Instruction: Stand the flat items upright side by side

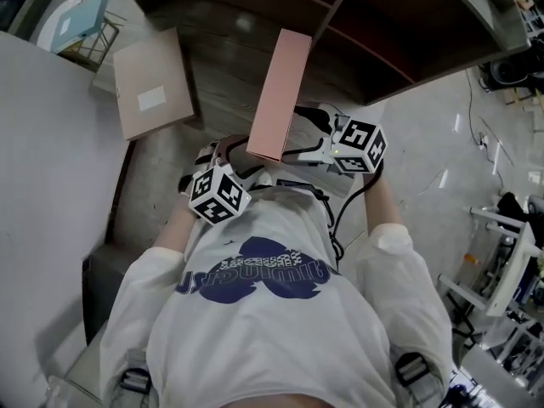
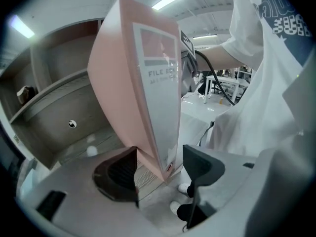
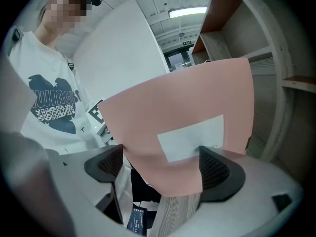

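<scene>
A pink file box [image 1: 279, 96] is held off the floor, standing on end and tilted, between my two grippers. My left gripper [image 2: 160, 162] is shut across the thickness of its lower corner [image 2: 148, 132]. The left pad lies on the pink side, and the right fingertip [image 2: 197, 162] stands at the edge of the white spine label. My right gripper [image 1: 319, 150] is open, its jaws spread wide against the broad labelled face [image 3: 187, 112] of the box. A second file box [image 1: 153, 83] lies flat at the upper left, apart from both grippers.
A dark wooden shelf unit [image 1: 374, 32] with a divider stands ahead of the box. A white wall panel [image 1: 51, 185] is at the left. A wire rack holding a blue item [image 1: 81, 19] sits at the far upper left. Cables and furniture [image 1: 501, 253] are at the right.
</scene>
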Available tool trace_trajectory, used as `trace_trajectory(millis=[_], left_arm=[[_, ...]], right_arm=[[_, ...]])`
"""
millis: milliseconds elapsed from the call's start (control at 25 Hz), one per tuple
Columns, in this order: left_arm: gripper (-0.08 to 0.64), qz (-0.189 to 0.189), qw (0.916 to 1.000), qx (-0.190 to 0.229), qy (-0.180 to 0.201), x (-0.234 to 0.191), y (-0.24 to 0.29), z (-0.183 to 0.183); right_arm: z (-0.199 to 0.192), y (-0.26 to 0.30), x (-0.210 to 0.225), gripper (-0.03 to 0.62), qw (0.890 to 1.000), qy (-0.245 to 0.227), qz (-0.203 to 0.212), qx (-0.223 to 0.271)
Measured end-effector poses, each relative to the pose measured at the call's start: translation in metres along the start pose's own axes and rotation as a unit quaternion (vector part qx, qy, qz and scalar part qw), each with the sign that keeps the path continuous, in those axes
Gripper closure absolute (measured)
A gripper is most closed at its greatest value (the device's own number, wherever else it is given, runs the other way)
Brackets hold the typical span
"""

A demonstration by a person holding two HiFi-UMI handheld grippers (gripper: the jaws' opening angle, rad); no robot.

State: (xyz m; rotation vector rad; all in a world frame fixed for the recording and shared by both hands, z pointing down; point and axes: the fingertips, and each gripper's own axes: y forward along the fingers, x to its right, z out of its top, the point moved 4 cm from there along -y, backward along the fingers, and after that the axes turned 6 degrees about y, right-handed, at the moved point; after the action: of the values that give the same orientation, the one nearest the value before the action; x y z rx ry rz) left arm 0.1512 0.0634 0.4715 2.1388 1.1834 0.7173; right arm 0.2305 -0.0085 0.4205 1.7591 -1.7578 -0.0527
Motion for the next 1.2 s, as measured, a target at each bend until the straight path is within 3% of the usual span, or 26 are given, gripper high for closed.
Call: trace_trajectory(millis=[200, 320, 640, 960, 1200], left_arm=[[0.264, 0.019, 0.9992, 0.009, -0.034, -0.005, 0.005, 0.003], [0.268, 0.023, 0.9991, 0.011, -0.035, -0.01, 0.005, 0.006], [0.268, -0.01, 0.9999, 0.013, 0.003, -0.036, 0.006, -0.001], [0.268, -0.067, 0.9958, 0.022, 0.058, -0.071, 0.003, -0.008], [0.268, -0.079, 0.9931, 0.024, 0.084, -0.104, 0.003, -0.013]], right_arm=[[-0.004, 0.0, 0.004, 0.138, 1.0, -0.004, 0.002, -0.001], [-0.007, 0.001, 0.002, 0.138, 1.0, 0.005, -0.002, 0.002], [-0.006, 0.013, 0.008, 0.138, 0.996, 0.04, -0.064, 0.043], [0.014, 0.033, 0.021, 0.138, 0.992, 0.069, -0.084, 0.069], [0.031, 0.045, 0.039, 0.138, 0.985, 0.084, -0.113, 0.095]])
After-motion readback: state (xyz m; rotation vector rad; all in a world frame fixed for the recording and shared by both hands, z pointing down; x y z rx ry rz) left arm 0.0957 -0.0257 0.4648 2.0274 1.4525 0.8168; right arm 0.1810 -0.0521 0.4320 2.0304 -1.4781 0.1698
